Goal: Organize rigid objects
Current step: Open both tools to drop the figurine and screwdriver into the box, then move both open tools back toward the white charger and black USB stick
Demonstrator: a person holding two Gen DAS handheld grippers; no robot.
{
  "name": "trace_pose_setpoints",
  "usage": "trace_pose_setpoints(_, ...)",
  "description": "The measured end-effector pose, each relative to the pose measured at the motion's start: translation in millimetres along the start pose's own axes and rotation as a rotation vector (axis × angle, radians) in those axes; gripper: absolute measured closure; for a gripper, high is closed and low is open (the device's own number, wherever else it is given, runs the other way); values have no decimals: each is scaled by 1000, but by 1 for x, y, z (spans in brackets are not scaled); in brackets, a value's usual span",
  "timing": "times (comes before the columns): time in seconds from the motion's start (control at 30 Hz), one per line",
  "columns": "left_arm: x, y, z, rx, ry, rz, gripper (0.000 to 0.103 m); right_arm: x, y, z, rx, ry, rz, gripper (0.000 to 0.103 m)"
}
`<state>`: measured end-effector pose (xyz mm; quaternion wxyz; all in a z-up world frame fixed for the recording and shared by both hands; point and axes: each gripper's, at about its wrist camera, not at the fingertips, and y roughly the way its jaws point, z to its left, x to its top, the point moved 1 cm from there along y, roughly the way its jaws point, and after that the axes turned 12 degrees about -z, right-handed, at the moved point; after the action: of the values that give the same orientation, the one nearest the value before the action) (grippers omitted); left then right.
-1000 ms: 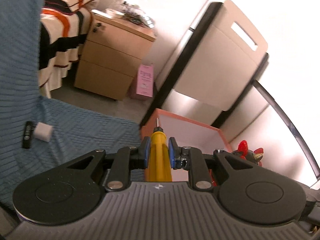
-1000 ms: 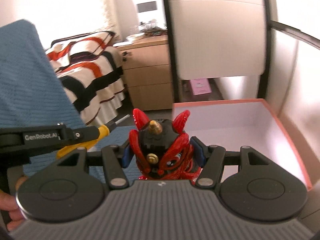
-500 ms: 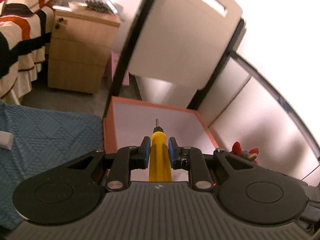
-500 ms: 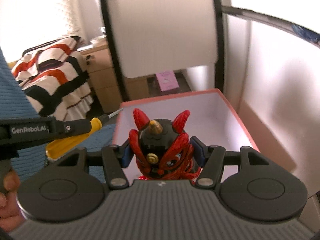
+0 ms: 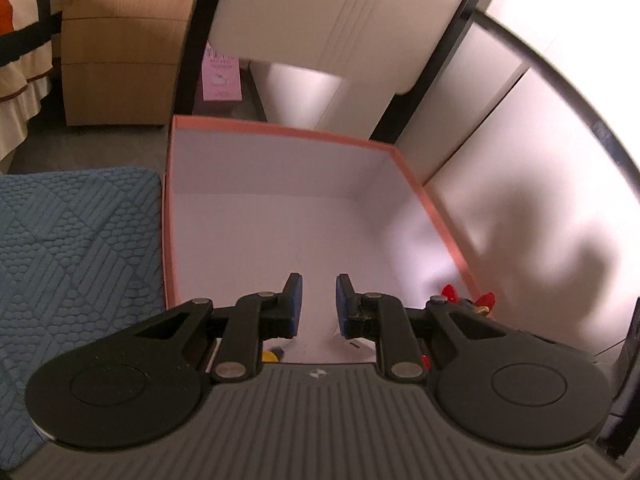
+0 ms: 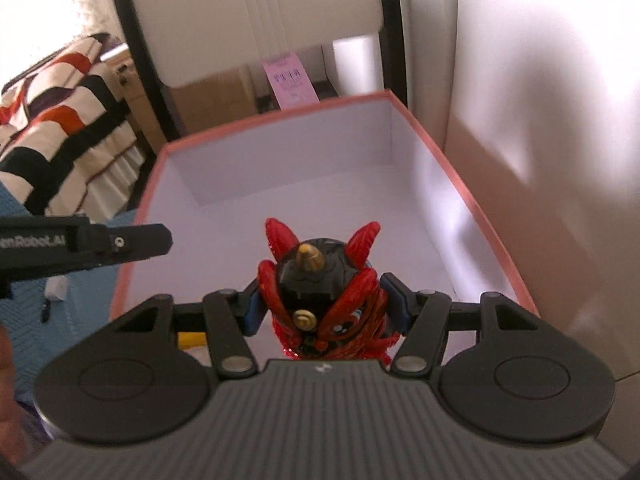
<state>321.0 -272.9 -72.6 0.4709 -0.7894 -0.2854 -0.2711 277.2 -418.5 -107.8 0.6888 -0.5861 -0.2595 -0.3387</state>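
Note:
An open box with a salmon rim [image 5: 280,131] and white inside stands ahead, also in the right wrist view [image 6: 460,176]. My left gripper [image 5: 318,304] is open and empty above the box's near end. The yellow-handled screwdriver [image 5: 271,356] lies in the box under it, mostly hidden; a bit of yellow also shows in the right wrist view [image 6: 190,339]. My right gripper [image 6: 324,312] is shut on a red and black horned figurine [image 6: 320,300] held over the box. The figurine's red horns show in the left wrist view [image 5: 450,292].
A blue textured mat [image 5: 76,248] lies left of the box. A wooden drawer cabinet [image 5: 120,48], a pink carton [image 5: 222,72] and a striped bedspread [image 6: 60,128] stand beyond. A white chair back [image 5: 340,20] and white panels rise behind and right of the box.
My left gripper opened and let go of the screwdriver, which dropped into the box. Both grippers moved forward over the box; the right still holds the figurine.

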Motion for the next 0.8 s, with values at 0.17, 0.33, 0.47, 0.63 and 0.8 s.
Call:
trace_pose_setpoints(0.17, -8, 18, 0, 13, 16, 31, 82, -8, 20, -15, -13, 42, 53, 41)
trace_pose_setpoints(0.33, -12, 28, 4, 26, 11, 46, 82, -10, 24, -19, -8, 41, 50, 43)
trace_pose_setpoints(0.47, -14, 25, 6, 31, 11, 41, 81, -8, 24, -20, -18, 45, 46, 43)
trace_pose_setpoints(0.63, -10, 9, 8, 32, 17, 5, 81, -3, 16, -13, -17, 38, 17, 43)
trace_pose_setpoints(0.8, -1, -23, 10, 30, 20, -69, 81, 9, -5, 2, 30, 33, -35, 43)
